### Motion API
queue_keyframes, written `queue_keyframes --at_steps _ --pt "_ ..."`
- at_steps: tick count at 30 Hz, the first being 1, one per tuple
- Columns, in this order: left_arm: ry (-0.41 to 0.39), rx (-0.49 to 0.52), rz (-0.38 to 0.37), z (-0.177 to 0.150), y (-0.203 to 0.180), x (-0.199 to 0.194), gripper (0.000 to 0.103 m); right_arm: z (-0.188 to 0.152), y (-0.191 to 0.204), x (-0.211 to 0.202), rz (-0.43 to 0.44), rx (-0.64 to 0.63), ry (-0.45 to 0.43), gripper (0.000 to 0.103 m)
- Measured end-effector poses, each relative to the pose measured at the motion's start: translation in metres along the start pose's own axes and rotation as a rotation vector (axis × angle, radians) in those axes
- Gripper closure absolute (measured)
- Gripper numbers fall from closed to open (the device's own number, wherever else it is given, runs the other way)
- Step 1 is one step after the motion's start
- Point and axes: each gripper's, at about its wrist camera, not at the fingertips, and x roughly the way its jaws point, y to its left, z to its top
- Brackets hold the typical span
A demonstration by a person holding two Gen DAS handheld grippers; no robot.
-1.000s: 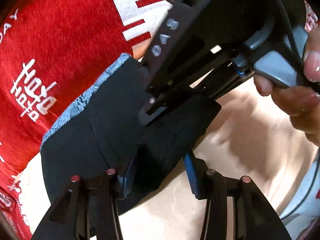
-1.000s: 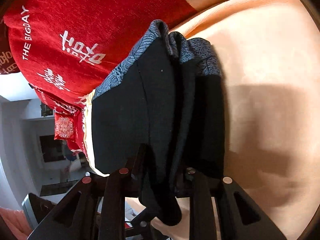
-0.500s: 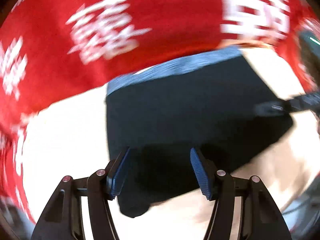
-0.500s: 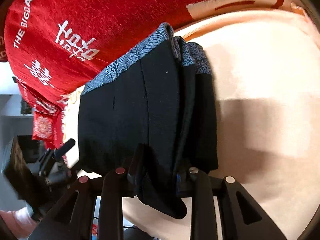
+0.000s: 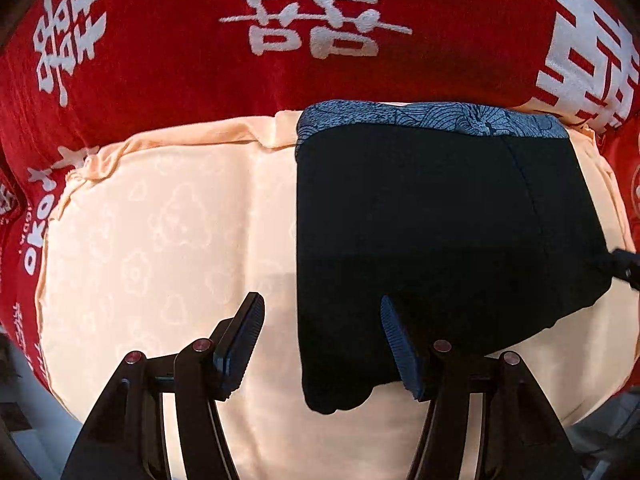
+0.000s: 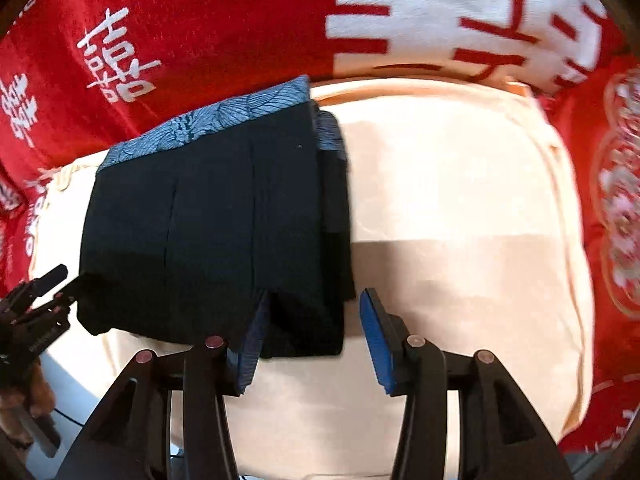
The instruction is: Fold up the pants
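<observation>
The black pants (image 5: 440,232) lie folded into a compact stack on the peach seat cushion (image 5: 160,240), with the blue patterned waistband (image 5: 432,118) at the far edge. My left gripper (image 5: 320,320) hovers open over the stack's near left edge, its pads clear of the cloth. In the right wrist view, the pants (image 6: 208,220) show stacked layers along their right side. My right gripper (image 6: 314,308) is over the near right corner. Its jaws are opening, with the corner between them and neither pad pressing. The left gripper (image 6: 40,292) also shows at the left rim.
Red cushions with white characters (image 5: 312,20) stand against the back of the seat, and another red cushion (image 6: 616,200) closes the right side. Bare peach cushion (image 6: 460,220) stretches to the right of the pants. The seat's front edge runs just under both grippers.
The right gripper has let go of the folded edge it pinched and has risen. The left gripper has swung around to the pants' left edge, and its jaws stand wider.
</observation>
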Motion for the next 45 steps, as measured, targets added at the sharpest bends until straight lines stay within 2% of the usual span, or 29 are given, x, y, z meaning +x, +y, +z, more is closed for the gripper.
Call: queue_keyframes --at_steps 2,4,7,8,9,10,16,24,32,39,40,45 --pt "0.009 -0.008 -0.015 0.001 0.005 -0.001 0.041 -0.008 0.005 -0.006 -0.011 -0.004 -0.021 0.053" --pt "0.014 -0.001 -0.021 0.003 0.009 -0.001 0.041 -0.013 0.012 -0.01 -0.004 -0.011 -0.034 0.061" --pt "0.026 0.01 -0.024 0.001 0.015 0.001 0.04 -0.016 0.023 -0.002 -0.018 -0.027 -0.008 0.061" --pt "0.033 0.009 -0.03 0.001 0.018 0.002 0.038 -0.015 0.028 0.004 -0.024 -0.033 -0.001 0.061" --pt "0.039 0.008 -0.028 0.001 0.02 0.003 0.028 -0.014 0.03 0.011 -0.038 -0.038 0.009 0.061" --pt "0.041 0.006 -0.023 0.001 0.023 0.003 0.026 -0.014 0.03 0.018 -0.055 -0.037 0.022 0.061" --pt "0.07 0.016 -0.058 0.002 0.035 0.007 0.026 -0.014 0.027 0.04 -0.083 0.032 0.046 0.061" --pt "0.099 0.019 -0.06 0.002 0.052 0.005 0.026 -0.013 0.028 0.033 -0.117 0.121 0.058 0.061" --pt "0.084 0.05 -0.076 0.003 0.065 -0.005 0.026 -0.024 0.048 0.018 -0.13 0.153 0.072 0.06" --pt "0.085 0.079 -0.077 0.004 0.062 -0.006 0.026 -0.043 0.064 0.003 -0.045 0.167 0.081 0.046" --pt "0.088 0.084 -0.077 0.004 0.06 -0.005 0.026 -0.045 0.064 0.002 -0.033 0.166 0.089 0.042" --pt "0.106 0.065 -0.092 0.006 0.055 0.0 0.026 -0.05 0.055 0.004 0.036 0.172 0.116 0.034"
